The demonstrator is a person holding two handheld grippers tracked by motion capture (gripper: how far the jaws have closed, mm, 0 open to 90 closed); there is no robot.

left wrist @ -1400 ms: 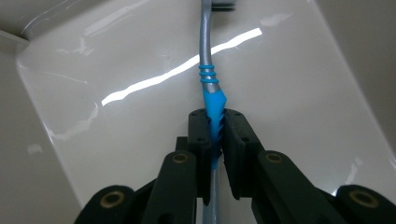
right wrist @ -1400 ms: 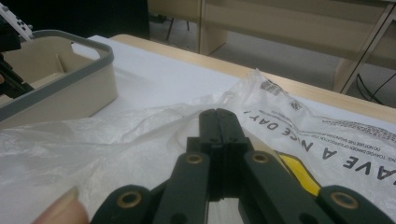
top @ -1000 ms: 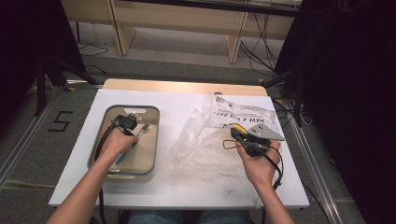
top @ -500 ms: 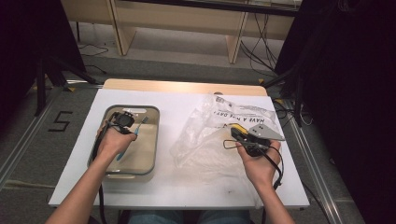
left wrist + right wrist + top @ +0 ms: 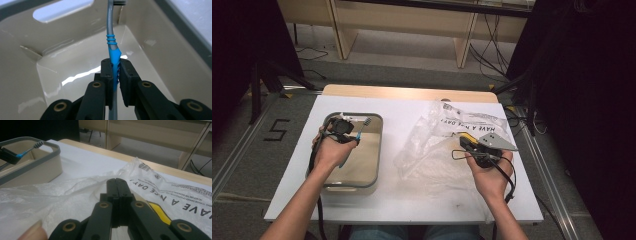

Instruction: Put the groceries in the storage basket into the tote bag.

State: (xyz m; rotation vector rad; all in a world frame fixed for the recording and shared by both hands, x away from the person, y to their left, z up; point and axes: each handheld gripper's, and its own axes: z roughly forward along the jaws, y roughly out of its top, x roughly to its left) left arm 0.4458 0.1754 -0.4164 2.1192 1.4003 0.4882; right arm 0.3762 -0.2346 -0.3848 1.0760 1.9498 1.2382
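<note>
A toothbrush [image 5: 113,51] with a grey and blue handle is held above the inside of a beige bin [image 5: 62,65]. My left gripper [image 5: 115,62] is shut on its blue grip. In the high view the left gripper [image 5: 345,127] hovers over the far end of the bin [image 5: 379,150], and the toothbrush [image 5: 363,127] points its bristles toward the far right corner. My right gripper [image 5: 465,141] lies on a crumpled clear plastic bag [image 5: 437,150]. In the right gripper view its jaws [image 5: 117,182] are shut together over the bag [image 5: 75,192], with no fold seen between them.
The bin has a grey rim [image 5: 32,161] and looks bare inside. The bag carries black print and a yellow patch [image 5: 160,212]. The white table top [image 5: 412,200] ends in a wooden strip [image 5: 407,93] at the far edge. Cables trail from both grippers.
My left hand has lifted the toothbrush slightly higher over the bin. The right hand and the bag have stayed put.
</note>
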